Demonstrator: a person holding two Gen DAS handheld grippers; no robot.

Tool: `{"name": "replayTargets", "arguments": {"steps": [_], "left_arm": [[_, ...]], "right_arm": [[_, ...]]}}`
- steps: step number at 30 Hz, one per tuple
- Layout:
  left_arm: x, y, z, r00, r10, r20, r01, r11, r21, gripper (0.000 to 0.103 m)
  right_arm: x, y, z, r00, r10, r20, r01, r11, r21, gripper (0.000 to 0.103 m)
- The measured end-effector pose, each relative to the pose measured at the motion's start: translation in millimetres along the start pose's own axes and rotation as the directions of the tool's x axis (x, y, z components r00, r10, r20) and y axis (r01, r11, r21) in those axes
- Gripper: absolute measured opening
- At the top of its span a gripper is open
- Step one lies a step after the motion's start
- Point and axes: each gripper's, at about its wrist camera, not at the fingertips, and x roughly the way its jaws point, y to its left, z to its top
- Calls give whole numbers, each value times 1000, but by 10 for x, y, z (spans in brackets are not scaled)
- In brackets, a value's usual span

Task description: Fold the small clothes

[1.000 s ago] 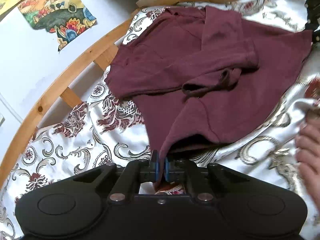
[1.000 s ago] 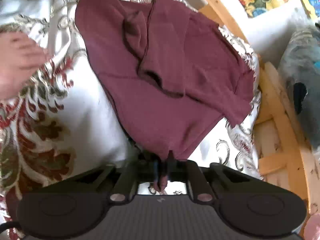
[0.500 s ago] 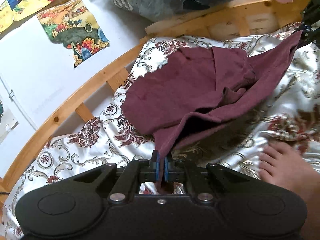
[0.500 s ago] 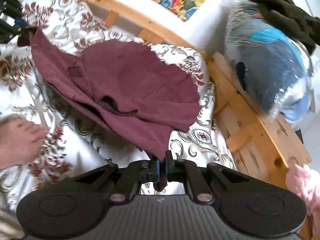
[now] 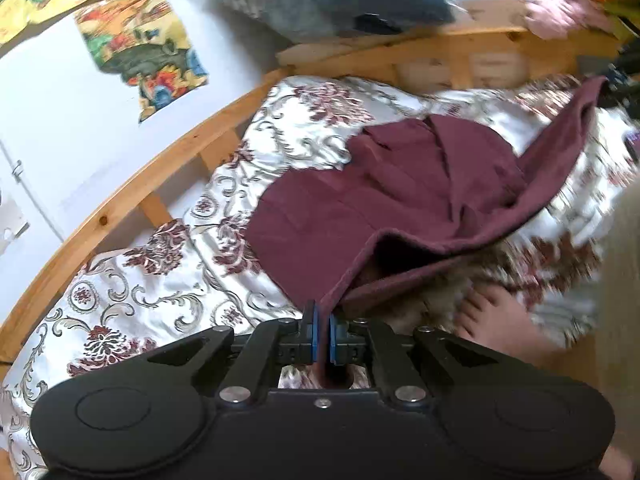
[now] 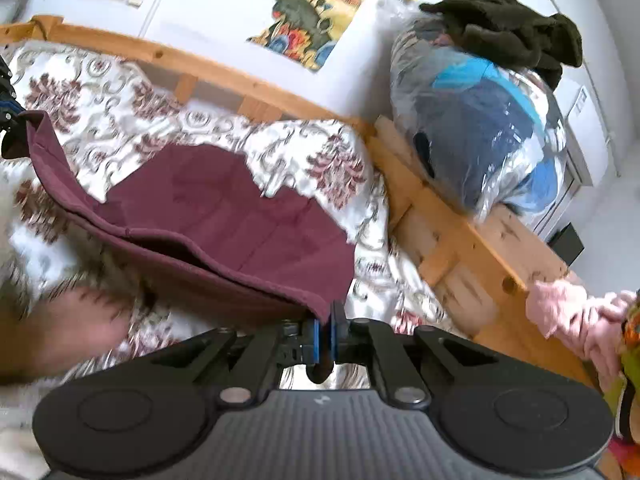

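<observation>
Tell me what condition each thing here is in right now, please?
Left tongs: shut on a corner of the shirt.
Right tongs: shut on another corner of the shirt.
Shirt: dark red, near edge lifted between both tongs, far part lying on the bedspread.
Bedspread: spread out, rumpled.
Plastic bag: stuffed with clothes, resting on the bed frame.
Foot: bare, on the bedspread.

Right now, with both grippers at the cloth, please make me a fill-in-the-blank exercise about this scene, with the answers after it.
1. The garment held by both grippers is ____ in colour.
2. The jaws of the left gripper are ____ on the garment's edge.
3. The garment's far part lies on a floral ____.
4. The bed frame is made of ____.

Missing words: maroon; shut; bedspread; wood
</observation>
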Motion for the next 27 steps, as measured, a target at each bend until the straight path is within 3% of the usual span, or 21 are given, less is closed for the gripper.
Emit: {"name": "replayTargets", "arguments": {"steps": [8, 13, 21, 27], "left_arm": [[471, 285, 689, 995, 98, 4, -98, 995, -15, 5], [1000, 558, 1027, 989, 136, -59, -141, 985, -104, 6], [1969, 925, 1156, 975, 179, -134, -199, 969, -148, 6], [2699, 1015, 1084, 972, 141, -188, -182, 957, -224, 7]], "right_arm": [[781, -205, 430, 992, -87, 96, 90, 995, -30, 6], [1369, -371, 649, 989, -91, 116, 91, 996, 4, 6], [2264, -350, 829, 994, -76, 83, 73, 997, 36, 6], [2790, -274, 772, 998, -54, 12, 53, 998, 36, 7]]}}
